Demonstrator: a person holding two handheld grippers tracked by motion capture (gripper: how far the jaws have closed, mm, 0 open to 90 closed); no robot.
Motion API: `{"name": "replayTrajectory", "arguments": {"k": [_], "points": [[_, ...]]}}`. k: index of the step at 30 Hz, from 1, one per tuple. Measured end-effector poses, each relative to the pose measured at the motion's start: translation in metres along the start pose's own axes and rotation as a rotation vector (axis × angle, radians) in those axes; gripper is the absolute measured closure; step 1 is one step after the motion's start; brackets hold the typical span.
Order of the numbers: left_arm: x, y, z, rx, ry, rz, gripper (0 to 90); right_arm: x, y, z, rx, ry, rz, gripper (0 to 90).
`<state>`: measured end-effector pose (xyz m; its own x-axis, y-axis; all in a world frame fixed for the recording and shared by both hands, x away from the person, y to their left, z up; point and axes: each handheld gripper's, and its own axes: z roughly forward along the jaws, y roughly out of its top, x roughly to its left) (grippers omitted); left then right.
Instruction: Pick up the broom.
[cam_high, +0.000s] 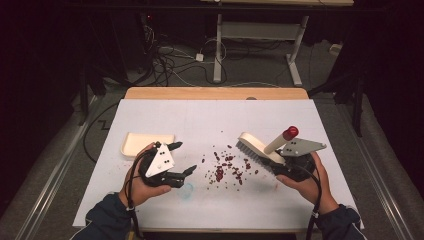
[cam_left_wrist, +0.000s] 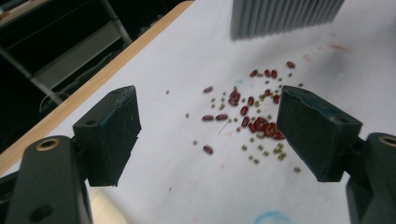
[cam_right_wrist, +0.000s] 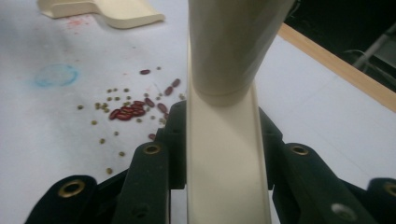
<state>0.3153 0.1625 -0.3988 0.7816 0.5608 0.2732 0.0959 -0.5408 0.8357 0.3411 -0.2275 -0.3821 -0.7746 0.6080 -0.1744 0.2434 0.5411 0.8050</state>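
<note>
Two grippers work over a white table (cam_high: 150, 112) in the high view: the left gripper (cam_high: 183, 158), at lower left of centre, has its jaws spread wide with nothing between them, and the right gripper (cam_high: 286, 167), at lower right, is clamped on the cream plastic brush (cam_high: 254, 145). The brush's head tilts toward the frame's middle with its grey bristles (cam_high: 248, 152) facing down near the beans (cam_high: 226, 167), and its round handle ends in a red cap (cam_high: 290, 132). In the right gripper view the brush (cam_right_wrist: 226, 154) is cut off at the top, so its bristles and cap are out of frame; its smooth flat back runs up between the jaws, which press on both its edges. The left gripper view looks between matte black blocky jaws at the beans (cam_left_wrist: 254, 119), glossy dark red ovals mixed with tiny greenish grains that are mere specks from above. At that view's top edge the bristles (cam_left_wrist: 285, 17) are a blurred ribbed grey block. A cream dustpan (cam_high: 145, 143) lies flat left of the left gripper, partly hidden by it; its edge (cam_right_wrist: 100, 11) crosses the right gripper view's upper left. A faint blue ring (cam_high: 186, 190) marks the table below the left gripper.
</note>
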Motion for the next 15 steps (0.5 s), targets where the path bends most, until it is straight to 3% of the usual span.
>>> {"name": "replayTrajectory", "arguments": {"k": [15], "points": [[0.003,-0.043,-0.013,0.091,0.098,-0.028,20.9,-0.014,-0.008,0.0,0.027,-0.079,0.031,67.1]]}}
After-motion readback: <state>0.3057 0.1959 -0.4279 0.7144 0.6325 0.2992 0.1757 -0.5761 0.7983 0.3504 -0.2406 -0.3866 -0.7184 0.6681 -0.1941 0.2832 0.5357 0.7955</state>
